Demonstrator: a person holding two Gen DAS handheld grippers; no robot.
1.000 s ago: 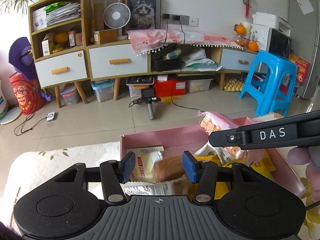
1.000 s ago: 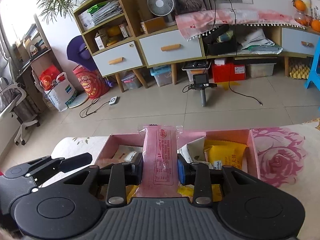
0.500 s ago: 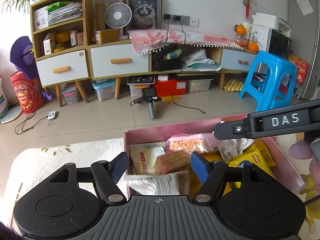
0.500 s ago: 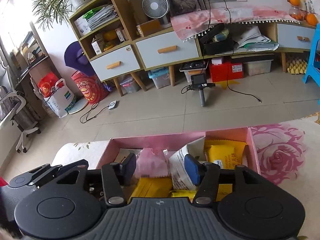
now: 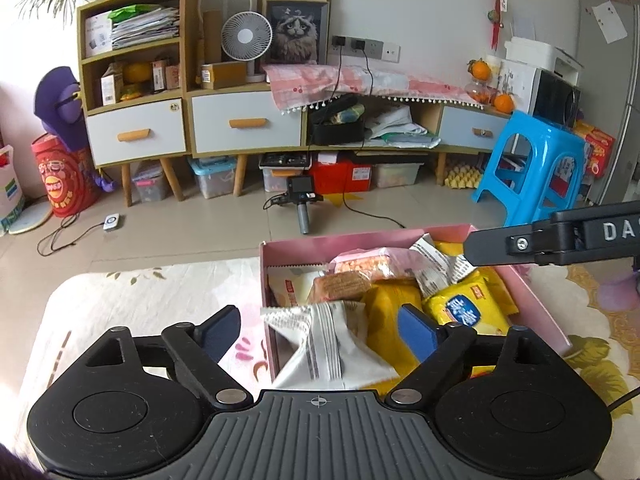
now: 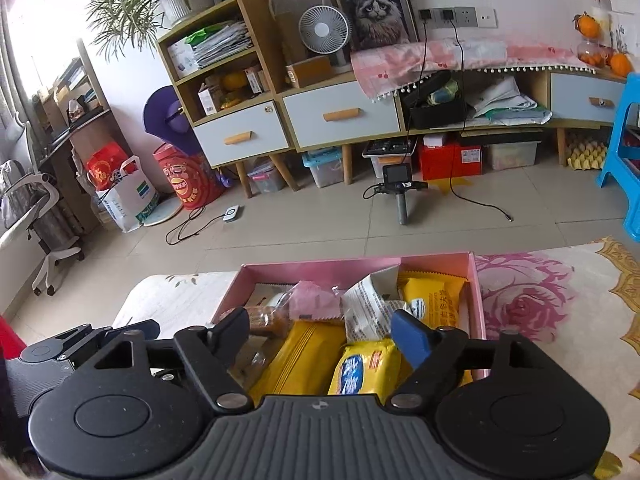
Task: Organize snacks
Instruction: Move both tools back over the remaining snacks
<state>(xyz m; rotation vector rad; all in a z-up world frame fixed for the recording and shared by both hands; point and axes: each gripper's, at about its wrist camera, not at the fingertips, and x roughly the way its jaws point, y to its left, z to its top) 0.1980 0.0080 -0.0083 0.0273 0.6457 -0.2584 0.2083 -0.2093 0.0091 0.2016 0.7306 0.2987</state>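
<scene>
A pink box [image 5: 344,246] on the flowered cloth holds several snack packets. In the left wrist view a white packet [image 5: 328,344] lies at its near corner, with a brown biscuit packet [image 5: 344,285] and a clear pink packet [image 5: 372,262] behind it and yellow packets [image 5: 464,312] to the right. My left gripper [image 5: 320,334] hovers over the near corner with its jaws opening and the pads touching nothing. My right gripper [image 6: 320,336] hangs over the pink box [image 6: 352,266] above the yellow packets [image 6: 368,368], also opening and holding nothing. The pink packet [image 6: 312,302] lies loose in the box.
The table's far edge lies just beyond the box, with tiled floor below. A small camera on a handle [image 5: 302,200] stands on the floor, and a blue stool [image 5: 532,168] stands at the right. The right gripper's finger [image 5: 540,240] reaches over the box's far right corner.
The right gripper let go of the pink packet, which dropped into the box. Both grippers spread their jaws and drew back and up from the box.
</scene>
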